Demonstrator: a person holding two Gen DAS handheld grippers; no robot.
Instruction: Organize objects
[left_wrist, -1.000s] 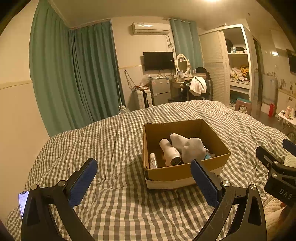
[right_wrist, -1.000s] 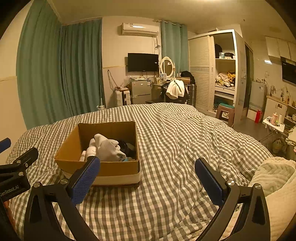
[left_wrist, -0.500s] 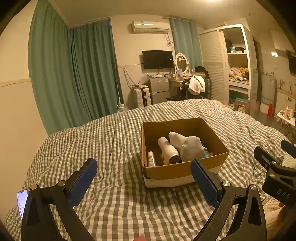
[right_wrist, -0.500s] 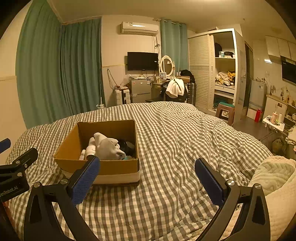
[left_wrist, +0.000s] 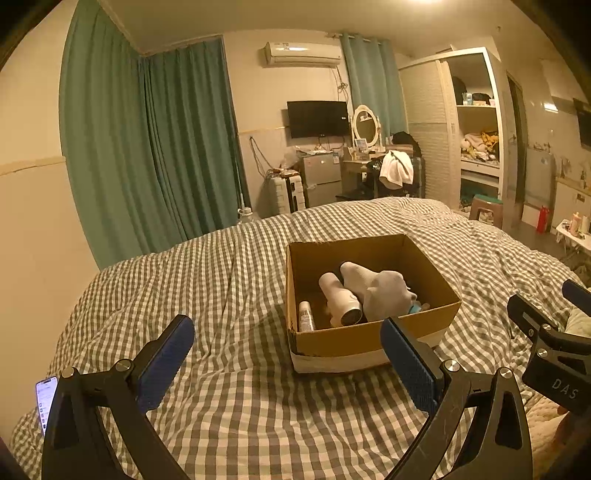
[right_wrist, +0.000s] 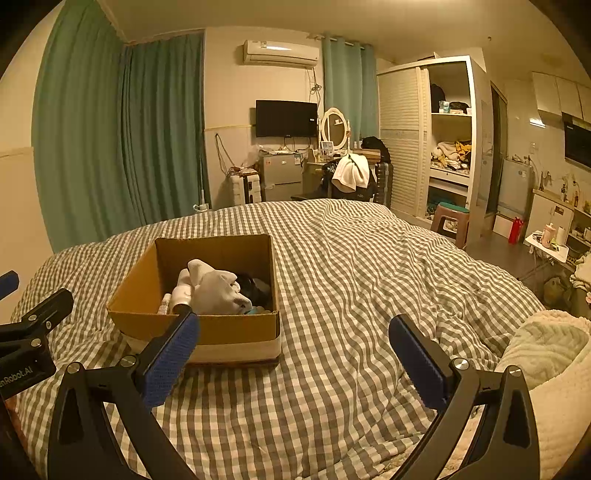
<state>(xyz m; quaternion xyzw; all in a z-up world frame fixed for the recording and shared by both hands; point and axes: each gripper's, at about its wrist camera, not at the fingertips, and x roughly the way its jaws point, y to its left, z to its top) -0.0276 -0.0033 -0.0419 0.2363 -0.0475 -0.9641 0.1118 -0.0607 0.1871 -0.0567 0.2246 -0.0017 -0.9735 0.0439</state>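
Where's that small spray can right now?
In the left wrist view, the spray can lies inside the cardboard box, against its left wall, beside the white hair dryer.

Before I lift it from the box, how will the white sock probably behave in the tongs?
The white sock is probably floppy: it drapes over the white cylindrical device in the cardboard box. It looks light and should sag from a pinch. Being cloth, it seems unlikely to slip or roll.

**Camera setup: both wrist views**

Left wrist view: low over the bed (left_wrist: 229, 406), facing the far wall, cardboard box (left_wrist: 369, 339) near, right of centre. Right wrist view: same heading, box (right_wrist: 207, 328) at left. Shared: box, bed, far wall; each view catches the other gripper at its edge.
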